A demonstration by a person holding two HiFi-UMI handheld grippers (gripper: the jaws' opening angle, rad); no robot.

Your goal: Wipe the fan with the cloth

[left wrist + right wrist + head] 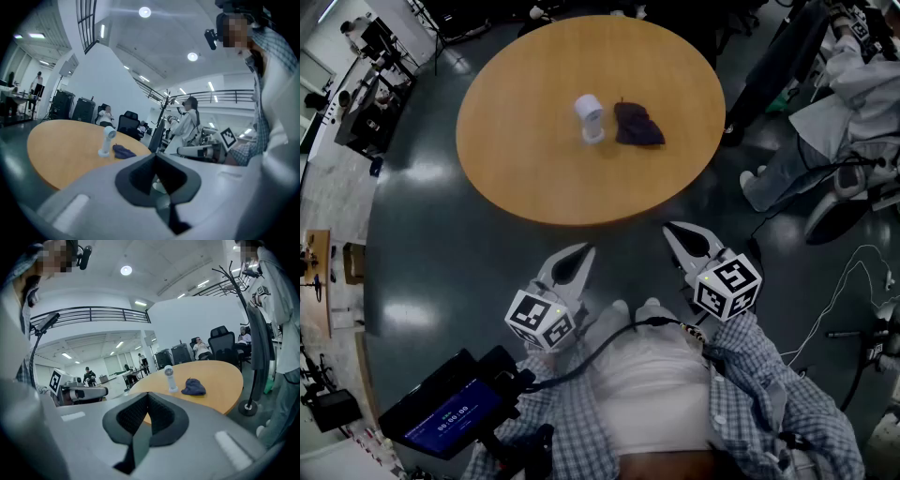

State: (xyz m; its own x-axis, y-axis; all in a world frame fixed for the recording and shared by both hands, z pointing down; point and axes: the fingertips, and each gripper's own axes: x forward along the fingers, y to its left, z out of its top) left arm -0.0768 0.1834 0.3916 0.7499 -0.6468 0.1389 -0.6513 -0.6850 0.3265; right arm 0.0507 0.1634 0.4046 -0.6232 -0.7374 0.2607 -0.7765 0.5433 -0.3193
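Observation:
A small white fan stands upright near the middle of the round wooden table. A dark blue cloth lies crumpled just to its right. The fan and cloth show far off in the left gripper view, and the fan and cloth likewise in the right gripper view. My left gripper and right gripper are held side by side off the table's near edge, both shut and empty, well short of fan and cloth.
A coat stand rises right of the table. A seated person is at the far right, and cables trail on the dark floor. Office chairs and more people sit beyond the table. A handheld screen is at lower left.

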